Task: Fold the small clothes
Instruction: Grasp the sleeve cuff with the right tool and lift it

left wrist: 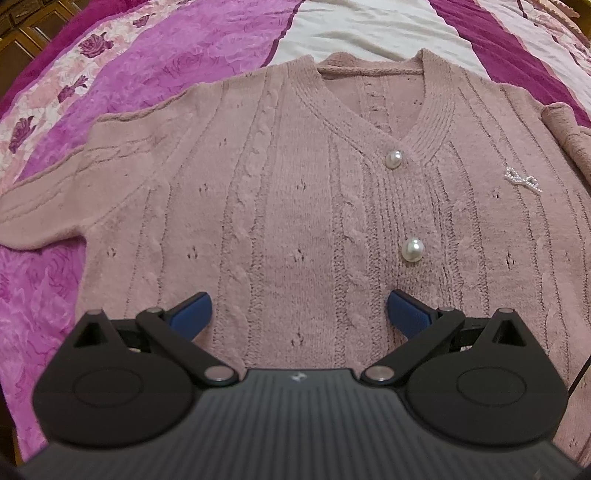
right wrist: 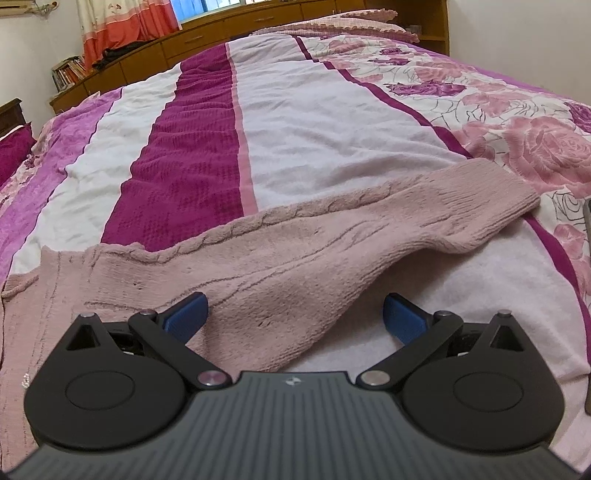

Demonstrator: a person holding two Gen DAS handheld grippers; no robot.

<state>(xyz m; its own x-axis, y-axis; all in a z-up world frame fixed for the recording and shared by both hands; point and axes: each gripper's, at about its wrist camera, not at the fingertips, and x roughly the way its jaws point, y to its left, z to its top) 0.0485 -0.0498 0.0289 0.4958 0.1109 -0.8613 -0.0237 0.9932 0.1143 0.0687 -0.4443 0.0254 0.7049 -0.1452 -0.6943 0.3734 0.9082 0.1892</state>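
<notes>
A dusty pink cable-knit cardigan [left wrist: 295, 192] lies flat, front up, on the bed, with two pearl buttons [left wrist: 412, 250] and a small beaded bow [left wrist: 522, 181] on its chest. My left gripper [left wrist: 297, 314] is open and empty, hovering over the cardigan's lower front. In the right wrist view one sleeve [right wrist: 332, 251] stretches out to the right, its ribbed cuff [right wrist: 495, 206] lying on the bedspread. My right gripper [right wrist: 295, 317] is open and empty, with the sleeve's upper part between its blue fingers [right wrist: 186, 314].
The bedspread [right wrist: 314, 129] has white, magenta and pink rose-patterned stripes. A pink pillow [right wrist: 354, 22] lies at the far end against a wooden headboard with drawers [right wrist: 207, 37]. Books [right wrist: 68, 72] and a curtain stand at far left.
</notes>
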